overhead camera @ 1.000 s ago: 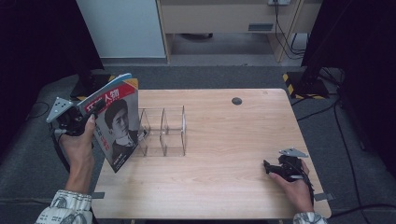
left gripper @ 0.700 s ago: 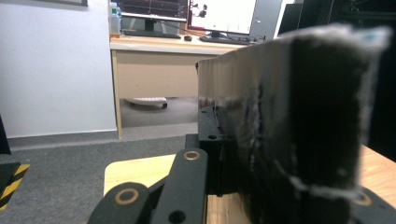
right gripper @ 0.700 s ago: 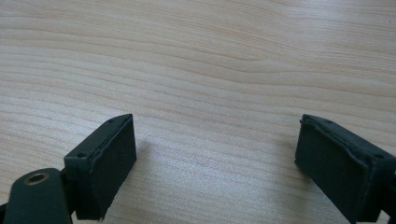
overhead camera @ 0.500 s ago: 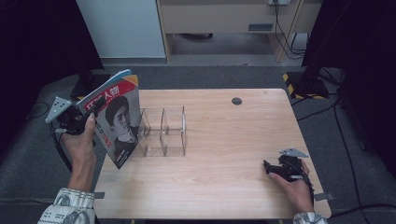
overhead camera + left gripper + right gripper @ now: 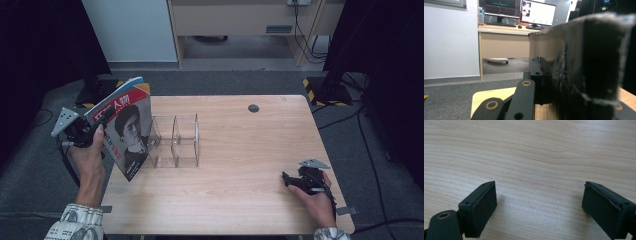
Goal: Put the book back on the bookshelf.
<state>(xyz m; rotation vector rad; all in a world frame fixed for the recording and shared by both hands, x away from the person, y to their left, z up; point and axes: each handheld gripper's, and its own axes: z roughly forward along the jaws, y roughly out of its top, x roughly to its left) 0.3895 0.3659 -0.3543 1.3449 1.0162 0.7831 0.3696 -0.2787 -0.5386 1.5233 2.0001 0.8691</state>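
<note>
- Left tool (image 5: 95, 131): clamped on the magazine (image 5: 127, 131), held upright just left of the rack (image 5: 175, 141).
- Right tool (image 5: 289, 178): jaws apart, empty, on the desk (image 5: 240, 150), well right of the rack.

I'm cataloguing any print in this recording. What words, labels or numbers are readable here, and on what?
"人物" in large white characters on the red band across the magazine cover, held in the left gripper.
Smaller print on the cover's lower part: too small to read.
Monitor screens on the desk in the left gripper view: graphs and windows, text too blurred to read.
Nothing else legible.
</note>
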